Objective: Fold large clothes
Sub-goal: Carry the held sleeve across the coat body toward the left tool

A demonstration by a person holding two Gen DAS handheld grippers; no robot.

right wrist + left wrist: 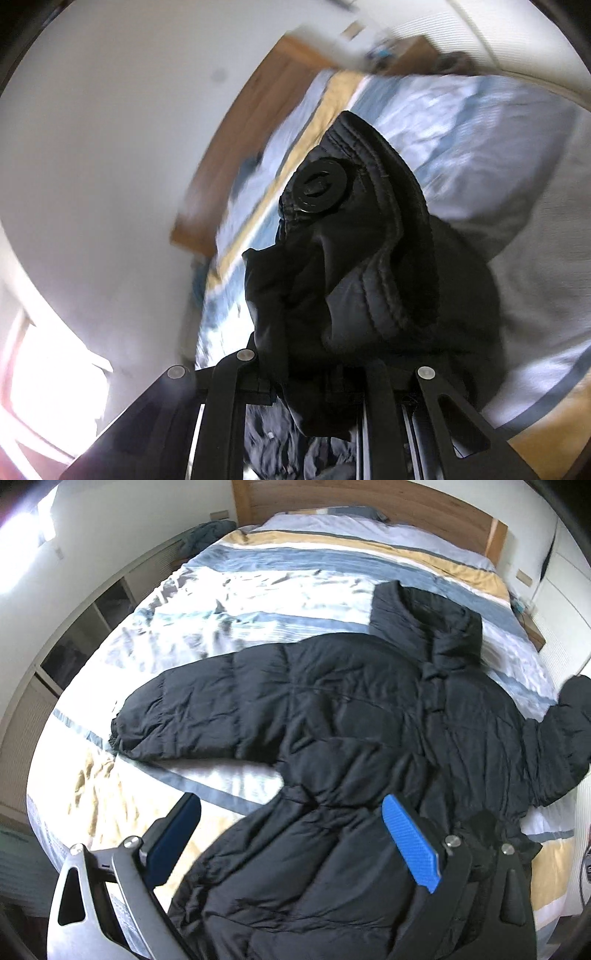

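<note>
A large black puffer jacket [351, 709] lies front up and spread out on the bed [221, 602], collar toward the headboard, one sleeve stretched left. My left gripper [291, 834] is open above the jacket's lower body, blue pads [412, 843] wide apart, holding nothing. In the right wrist view my right gripper [325, 373] is shut on a bunched part of the jacket [351, 266] with a black snap button [319, 184], lifted close to the camera. Its fingertips are hidden by the cloth.
The bed has a striped blue, white and yellow cover and a wooden headboard [369, 502]. Low shelving [92, 627] runs along the left wall. A wooden nightstand [532, 627] stands at the far right. A bright window [48, 362] is at the left.
</note>
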